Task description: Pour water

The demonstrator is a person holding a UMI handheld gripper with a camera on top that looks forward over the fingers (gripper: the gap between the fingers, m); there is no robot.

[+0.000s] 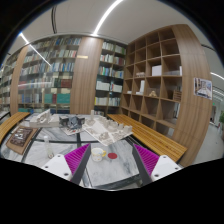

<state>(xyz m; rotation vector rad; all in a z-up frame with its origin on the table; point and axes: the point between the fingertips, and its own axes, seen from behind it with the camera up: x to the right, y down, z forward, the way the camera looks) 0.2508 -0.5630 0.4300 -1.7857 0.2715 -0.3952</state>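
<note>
A small white cup [97, 153] stands on a grey marble-look tabletop [108, 172], just inside my left finger. Beside it, to its right, lies a small red round thing [112, 155], like a lid or coaster. My gripper [111, 160] is held above the table, open wide, its magenta pads [75, 159] at either side, with nothing pressed between them. The cup and the red thing lie between the fingers, near their tips. No bottle or jug is clearly visible.
Beyond the cup the table holds a clutter of pale objects and a dark one [70, 123]. A wooden bench or ledge [150, 135] runs along the right. Tall wooden cubby shelves [160, 80] and bookshelves [60, 72] fill the back.
</note>
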